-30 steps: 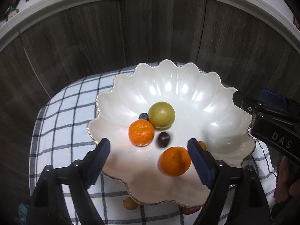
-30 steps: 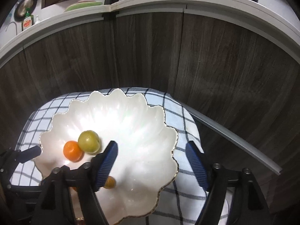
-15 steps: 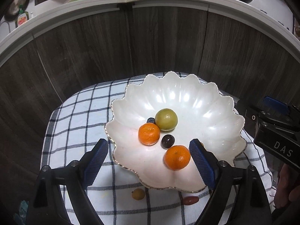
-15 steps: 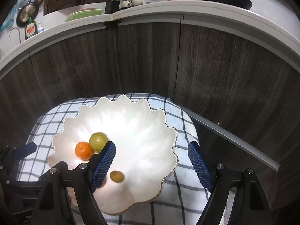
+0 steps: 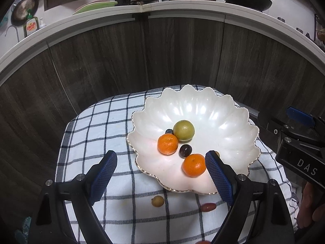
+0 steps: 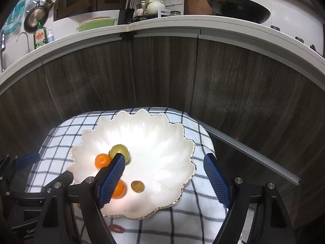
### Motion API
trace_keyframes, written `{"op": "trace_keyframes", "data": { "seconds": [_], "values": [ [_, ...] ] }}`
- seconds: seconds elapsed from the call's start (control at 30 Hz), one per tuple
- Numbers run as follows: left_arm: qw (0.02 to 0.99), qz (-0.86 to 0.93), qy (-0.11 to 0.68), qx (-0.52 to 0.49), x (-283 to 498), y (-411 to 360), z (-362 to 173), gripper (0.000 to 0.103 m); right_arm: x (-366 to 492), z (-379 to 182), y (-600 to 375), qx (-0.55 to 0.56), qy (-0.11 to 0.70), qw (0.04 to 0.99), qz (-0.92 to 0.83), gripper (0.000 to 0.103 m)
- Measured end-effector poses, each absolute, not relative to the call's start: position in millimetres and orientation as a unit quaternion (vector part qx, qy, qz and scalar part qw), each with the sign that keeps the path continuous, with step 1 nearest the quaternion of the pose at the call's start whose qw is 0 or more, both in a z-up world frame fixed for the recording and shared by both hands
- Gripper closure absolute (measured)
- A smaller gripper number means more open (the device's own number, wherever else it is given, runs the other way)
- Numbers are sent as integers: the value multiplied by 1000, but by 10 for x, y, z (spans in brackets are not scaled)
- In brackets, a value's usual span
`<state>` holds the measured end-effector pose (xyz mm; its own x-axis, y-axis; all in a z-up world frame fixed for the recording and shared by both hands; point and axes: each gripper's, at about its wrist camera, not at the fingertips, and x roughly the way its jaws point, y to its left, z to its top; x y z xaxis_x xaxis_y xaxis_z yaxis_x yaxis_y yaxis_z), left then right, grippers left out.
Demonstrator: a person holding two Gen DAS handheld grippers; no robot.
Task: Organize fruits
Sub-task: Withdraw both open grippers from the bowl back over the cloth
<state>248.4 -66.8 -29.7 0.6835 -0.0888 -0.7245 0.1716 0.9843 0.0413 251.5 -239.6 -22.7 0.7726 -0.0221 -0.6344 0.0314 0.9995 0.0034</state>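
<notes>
The left gripper (image 5: 160, 174) hangs above the near left rim of the bowl (image 5: 233, 109), jaws wide apart with nothing between them. The right gripper (image 6: 164, 177) hangs over the bowl's near right part, jaws likewise apart and empty; its left pad overlaps the green fruit (image 6: 121, 149) in the picture only.

The scalloped white bowl sits on a checked cloth (image 5: 97, 126), toward the cloth's 2 o'clock side in the left view. Its gold-edged rim reaches almost to the cloth's far edge and its right edge. Bare cloth lies open at the bowl's 9 o'clock, and a narrower strip at 6 o'clock.

In the bowl, left view: the green fruit (image 5: 183, 130) near the centre, an orange (image 5: 168, 144) touching it at 7 o'clock, a small dark berry (image 5: 169, 131) just behind the two, a dark plum (image 5: 185, 150) at 6 o'clock of the green fruit, and a second orange (image 5: 194, 165) near the rim at 5 o'clock. A small brown fruit (image 6: 137, 186) lies beside that orange; the right view shows it clearly. The bowl's far half and right half are bare.

Outside the bowl, on the near cloth just past the rim, lie a small yellow fruit (image 5: 157, 200) and a red oval fruit (image 5: 208, 207), a little apart.

Dark cabinet fronts (image 5: 182, 50) rise close behind the cloth's far edge, under a white counter (image 5: 182, 8).
</notes>
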Motion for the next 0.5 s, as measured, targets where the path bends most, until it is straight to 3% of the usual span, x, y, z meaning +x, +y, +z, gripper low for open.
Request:
{"op": "trace_keyframes", "data": {
  "seconds": [0.5],
  "values": [
    [915,-78,392,57,2313,-567,-317,14,2306,-245,-2303,8,339,940,-25,23]
  ]
}}
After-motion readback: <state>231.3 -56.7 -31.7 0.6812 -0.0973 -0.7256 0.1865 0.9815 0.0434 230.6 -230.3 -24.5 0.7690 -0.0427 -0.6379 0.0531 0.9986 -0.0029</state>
